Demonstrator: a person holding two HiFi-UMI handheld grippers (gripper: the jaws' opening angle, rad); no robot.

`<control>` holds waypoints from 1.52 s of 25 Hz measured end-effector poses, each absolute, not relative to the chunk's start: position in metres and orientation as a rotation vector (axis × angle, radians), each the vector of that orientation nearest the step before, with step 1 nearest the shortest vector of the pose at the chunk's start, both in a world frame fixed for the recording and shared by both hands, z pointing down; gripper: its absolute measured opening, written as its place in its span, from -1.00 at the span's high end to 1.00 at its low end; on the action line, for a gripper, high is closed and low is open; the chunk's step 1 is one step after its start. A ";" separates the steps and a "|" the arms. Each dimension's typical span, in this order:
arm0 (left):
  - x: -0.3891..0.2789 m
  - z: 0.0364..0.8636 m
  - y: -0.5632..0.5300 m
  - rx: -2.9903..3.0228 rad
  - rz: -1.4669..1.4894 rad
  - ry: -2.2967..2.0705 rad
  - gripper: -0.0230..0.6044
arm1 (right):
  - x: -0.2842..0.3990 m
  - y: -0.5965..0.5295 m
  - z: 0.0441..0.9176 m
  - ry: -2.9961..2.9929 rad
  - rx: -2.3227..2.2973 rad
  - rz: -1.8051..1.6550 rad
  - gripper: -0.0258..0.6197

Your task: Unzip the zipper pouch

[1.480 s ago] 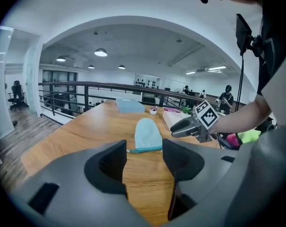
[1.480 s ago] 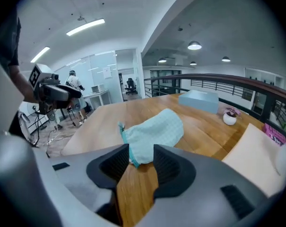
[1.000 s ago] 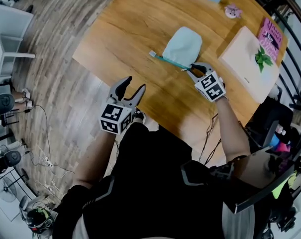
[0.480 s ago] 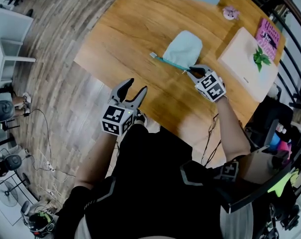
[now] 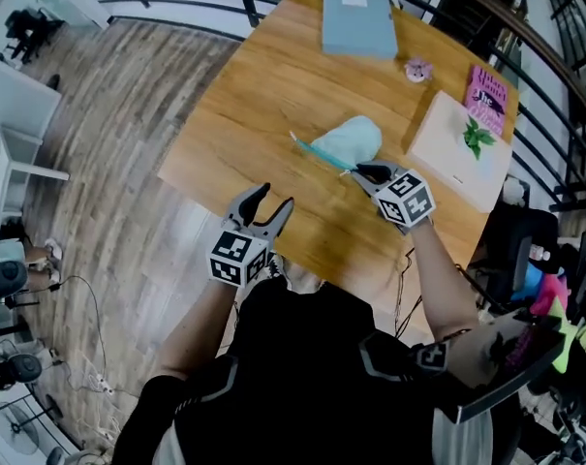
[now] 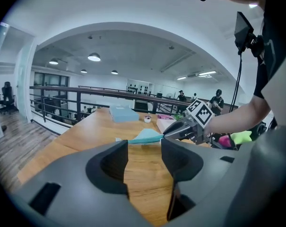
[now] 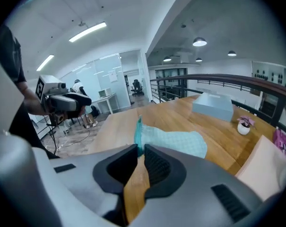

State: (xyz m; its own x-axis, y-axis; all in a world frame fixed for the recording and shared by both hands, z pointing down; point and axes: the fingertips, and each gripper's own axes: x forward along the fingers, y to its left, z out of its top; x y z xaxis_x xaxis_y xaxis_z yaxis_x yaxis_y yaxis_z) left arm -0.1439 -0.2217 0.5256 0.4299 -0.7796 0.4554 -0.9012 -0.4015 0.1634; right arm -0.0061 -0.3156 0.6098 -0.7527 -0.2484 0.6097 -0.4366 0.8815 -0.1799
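A pale teal zipper pouch [image 5: 351, 140] lies on the wooden table [image 5: 263, 76], its darker zipper edge [image 5: 317, 153] toward me. My right gripper [image 5: 356, 171] is at the pouch's near right end. Its jaws are almost together and pinch the zipper's end there. In the right gripper view the teal edge runs straight into the narrow gap of the right gripper [image 7: 139, 148], and the pouch [image 7: 178, 143] spreads beyond. My left gripper [image 5: 277, 195] hovers at the table's near edge, open with nothing between its fingers. The left gripper [image 6: 143, 148] looks toward the pouch [image 6: 145, 136].
A light blue box [image 5: 358, 20] lies at the table's far side, a small potted flower [image 5: 418, 69] to its right. A white book with a green leaf [image 5: 457, 148] and a pink book [image 5: 486, 90] lie at the right. A black railing runs behind the table.
My right gripper's jaws have closed onto the zipper end of the pouch. My head view has shifted, so the table sits lower in the picture. The left gripper stays open by the table edge.
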 end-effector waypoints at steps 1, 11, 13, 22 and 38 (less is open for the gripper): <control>-0.145 0.520 -0.224 2.329 0.428 -1.417 0.16 | -0.008 -0.316 0.600 -2.460 0.518 0.432 0.76; -0.138 0.469 -0.241 2.545 0.330 -1.213 0.17 | -0.021 -0.291 0.517 -2.514 0.738 0.582 0.76; -0.127 0.456 -0.244 2.605 0.322 -1.140 0.17 | -0.019 -0.283 0.498 -2.534 0.792 0.620 0.76; -0.086 0.414 -0.239 2.783 0.248 -0.929 0.18 | -0.017 -0.252 0.426 -2.611 0.922 0.618 0.76; -0.040 0.394 -0.233 2.884 0.293 -0.802 0.48 | -0.010 -0.239 0.396 -2.634 0.939 0.569 0.76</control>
State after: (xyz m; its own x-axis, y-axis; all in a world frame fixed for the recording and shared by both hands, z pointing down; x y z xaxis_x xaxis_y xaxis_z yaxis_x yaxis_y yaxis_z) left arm -0.0397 -0.2326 0.3945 0.8395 -0.4962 0.2213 -0.5221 -0.8495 0.0759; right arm -0.0101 -0.2395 0.3956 -0.7467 -0.5380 0.3911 -0.6515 0.7102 -0.2668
